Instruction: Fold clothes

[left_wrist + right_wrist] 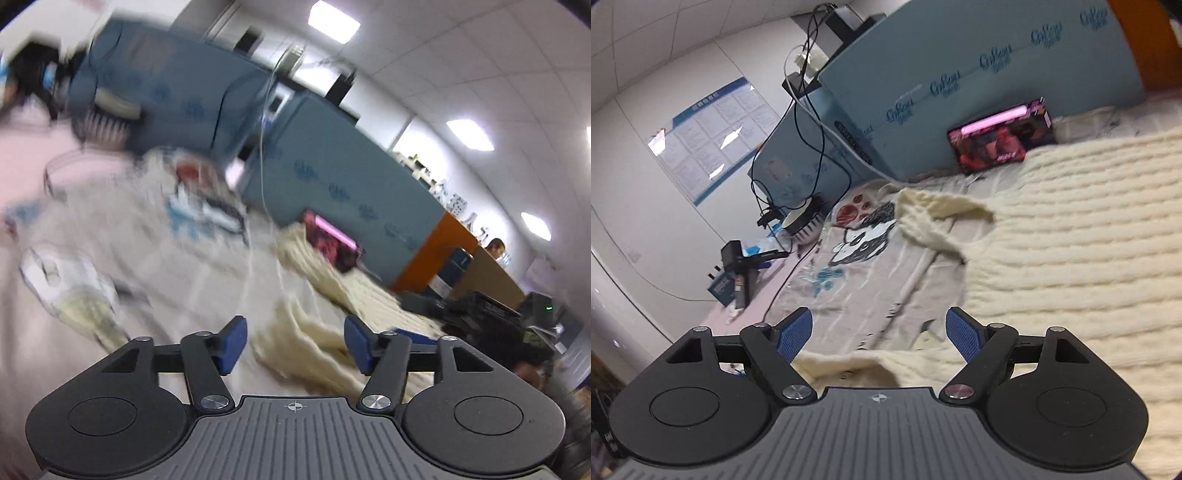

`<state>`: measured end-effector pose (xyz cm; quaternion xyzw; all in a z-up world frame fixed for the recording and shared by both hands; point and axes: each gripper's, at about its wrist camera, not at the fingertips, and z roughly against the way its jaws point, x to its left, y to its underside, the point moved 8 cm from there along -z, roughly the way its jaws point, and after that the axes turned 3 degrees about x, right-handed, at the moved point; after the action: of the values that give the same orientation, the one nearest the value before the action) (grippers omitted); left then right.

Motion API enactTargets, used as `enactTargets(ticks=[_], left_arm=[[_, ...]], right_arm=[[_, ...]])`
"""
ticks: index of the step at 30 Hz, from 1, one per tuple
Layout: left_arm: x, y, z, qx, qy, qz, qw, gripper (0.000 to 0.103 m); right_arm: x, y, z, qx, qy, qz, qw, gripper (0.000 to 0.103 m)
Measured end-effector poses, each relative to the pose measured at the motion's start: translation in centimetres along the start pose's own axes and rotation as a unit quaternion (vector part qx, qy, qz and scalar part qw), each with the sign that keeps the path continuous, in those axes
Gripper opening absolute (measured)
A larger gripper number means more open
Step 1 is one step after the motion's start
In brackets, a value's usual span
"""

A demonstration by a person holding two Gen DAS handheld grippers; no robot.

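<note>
I hold both tongs spread and empty. The right gripper (879,332) hovers over the near hem of the cream knit sweater (1071,258), which lies on the printed sheet (849,280) with one sleeve flopped across. The left gripper (293,345) hangs above blurred knit folds (306,332), so I cannot judge the fold stage.

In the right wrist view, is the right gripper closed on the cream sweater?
No. The right gripper is open, its blue pads wide apart above the cream sweater, holding nothing.
</note>
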<state>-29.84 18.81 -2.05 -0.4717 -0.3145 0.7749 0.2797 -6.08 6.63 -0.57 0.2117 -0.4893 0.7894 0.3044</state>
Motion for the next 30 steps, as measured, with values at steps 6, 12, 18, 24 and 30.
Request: enactTargets(ticks=[6,12,18,24,30], left_arm=[[0.1,2.4,-2.9,0.05,0.014,0.065,0.9965,0.061],[-1.2,2.7,-5.9,0.035,0.016,0.057,0.9976,0.059],[-3.7,1.0,-7.4,-0.006,-0.012,-0.035,0.9993,0.018],[-9.1,-0.2,-7.9,-0.054,-0.009,-0.18,0.9821,0.018],[-16.7,2.4,-9.1,-0.069,0.018,-0.39,0.9181,0.018]], right_arm=[[-0.1,2.4,-2.2,0.06,-0.029,-0.067,0.996,0.078],[0.2,3.6,-1.5,0.071,-0.066,-0.087,0.992,0.078],[-0.2,3.0,1.3,0.045,-0.08,-0.088,0.992,0.078],[-2.4,0.7,6.4,-0.033,-0.051,-0.078,0.995,0.078],[-5.6,-1.0,11.3,-0.127,-0.003,-0.075,0.989,0.078]])
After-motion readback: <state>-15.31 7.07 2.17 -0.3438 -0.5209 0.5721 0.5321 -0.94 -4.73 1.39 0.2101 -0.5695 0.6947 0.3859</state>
